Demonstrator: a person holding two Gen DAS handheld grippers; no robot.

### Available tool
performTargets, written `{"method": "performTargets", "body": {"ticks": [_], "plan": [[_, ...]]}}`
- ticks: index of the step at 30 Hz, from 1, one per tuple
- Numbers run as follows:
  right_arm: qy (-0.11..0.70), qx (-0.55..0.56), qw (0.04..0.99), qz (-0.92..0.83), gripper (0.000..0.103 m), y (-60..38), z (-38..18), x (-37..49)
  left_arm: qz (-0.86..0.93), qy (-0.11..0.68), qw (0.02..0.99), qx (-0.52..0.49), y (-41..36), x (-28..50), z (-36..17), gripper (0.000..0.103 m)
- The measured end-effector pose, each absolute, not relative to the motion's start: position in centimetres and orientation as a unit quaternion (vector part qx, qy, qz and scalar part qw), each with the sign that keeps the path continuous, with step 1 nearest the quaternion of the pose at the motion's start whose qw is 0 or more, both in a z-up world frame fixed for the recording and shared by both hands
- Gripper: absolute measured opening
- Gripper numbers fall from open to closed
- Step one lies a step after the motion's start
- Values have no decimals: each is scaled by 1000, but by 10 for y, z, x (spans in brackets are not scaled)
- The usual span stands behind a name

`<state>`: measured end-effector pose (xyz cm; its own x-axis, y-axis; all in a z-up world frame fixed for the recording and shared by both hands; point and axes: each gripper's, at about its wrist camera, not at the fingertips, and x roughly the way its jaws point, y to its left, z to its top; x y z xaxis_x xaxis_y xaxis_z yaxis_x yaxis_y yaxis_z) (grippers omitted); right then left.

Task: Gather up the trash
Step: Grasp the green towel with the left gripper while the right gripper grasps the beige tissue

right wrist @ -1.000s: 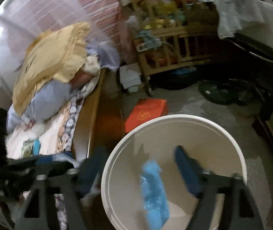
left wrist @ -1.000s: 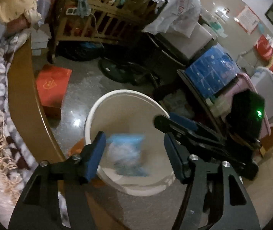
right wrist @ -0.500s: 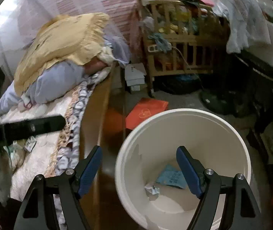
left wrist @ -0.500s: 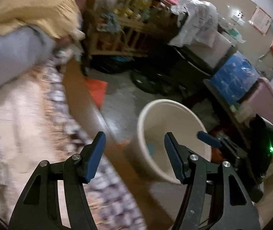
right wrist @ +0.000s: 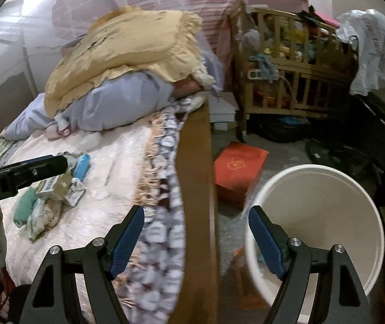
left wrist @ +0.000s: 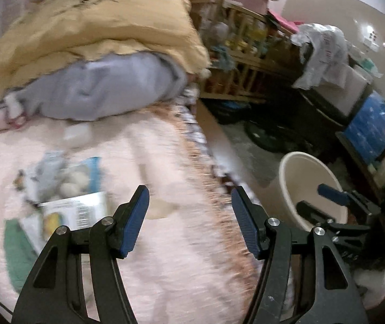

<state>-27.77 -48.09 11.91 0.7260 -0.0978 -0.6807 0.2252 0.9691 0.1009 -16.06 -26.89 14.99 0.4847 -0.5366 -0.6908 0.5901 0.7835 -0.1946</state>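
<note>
A white bucket (right wrist: pixel 322 216) stands on the floor beside the bed; it also shows in the left wrist view (left wrist: pixel 308 186). A pile of trash lies on the pink bedspread: a small carton (left wrist: pixel 76 210), wrappers and a blue packet (right wrist: pixel 81 166) with a carton (right wrist: pixel 54 186) and crumpled wipes (right wrist: pixel 43 213). My left gripper (left wrist: pixel 189 221) is open and empty above the bedspread, right of the pile. My right gripper (right wrist: pixel 196 240) is open and empty over the wooden bed rail (right wrist: pixel 197 189), with the bucket at its right finger.
A yellow pillow (right wrist: pixel 127 51) and grey bedding (right wrist: pixel 116 102) lie at the head of the bed. A red box (right wrist: pixel 238 170) lies on the floor. A wooden crib (right wrist: pixel 287 70) and cluttered furniture stand behind the bucket.
Both grippers have swung left from over the bucket towards the bed. The blue packet that was falling lies inside the bucket. Both grippers stay open.
</note>
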Motion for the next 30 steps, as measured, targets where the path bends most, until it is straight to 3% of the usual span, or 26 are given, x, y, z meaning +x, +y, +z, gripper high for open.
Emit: {"method": "performTargets", "body": {"ticks": [30], "plan": [[391,33,919,43,77,-348,104,-214,-176,370,912,-6,-52,-159,131,62]]}}
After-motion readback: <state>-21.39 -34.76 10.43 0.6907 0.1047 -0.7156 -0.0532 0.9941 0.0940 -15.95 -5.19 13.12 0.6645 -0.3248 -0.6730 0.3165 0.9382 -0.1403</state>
